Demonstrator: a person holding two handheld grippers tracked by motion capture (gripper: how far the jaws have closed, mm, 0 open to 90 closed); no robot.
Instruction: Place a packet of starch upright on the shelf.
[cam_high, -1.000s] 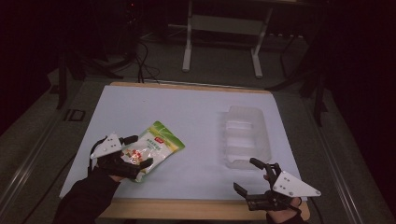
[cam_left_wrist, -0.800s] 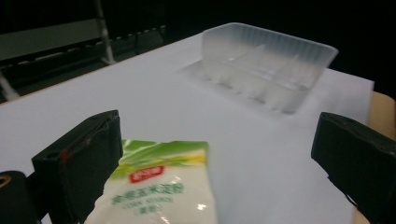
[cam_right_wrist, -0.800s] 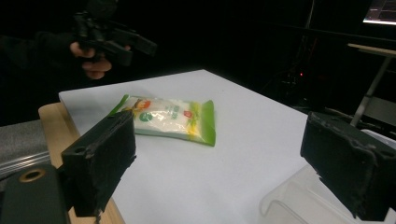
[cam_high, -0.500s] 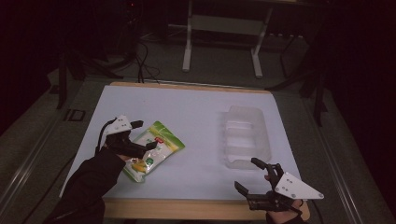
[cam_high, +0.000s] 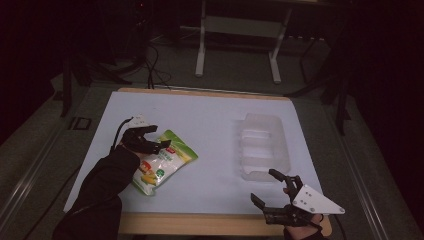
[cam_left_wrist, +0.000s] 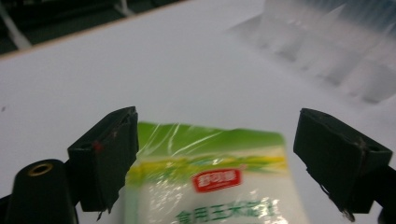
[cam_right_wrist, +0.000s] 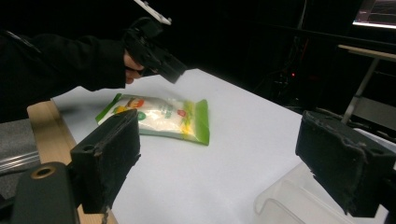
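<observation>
White table (cam_high: 210, 120) under the lamp, metal stand (cam_high: 239, 30) behind it, cables (cam_high: 150, 65) on the dark floor.

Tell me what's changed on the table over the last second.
The left tongs moved from the green snack bag's near end up over its far end, jaws open around the top edge, not clamping. The bag, the clear plastic tray and the open right tongs stayed put.

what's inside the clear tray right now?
The clear tray looks empty: through its walls only moulded ridges and the white table beneath show. The snack bag lies apart from it on the table. The tray's near corner in the right gripper view is cropped.
</observation>
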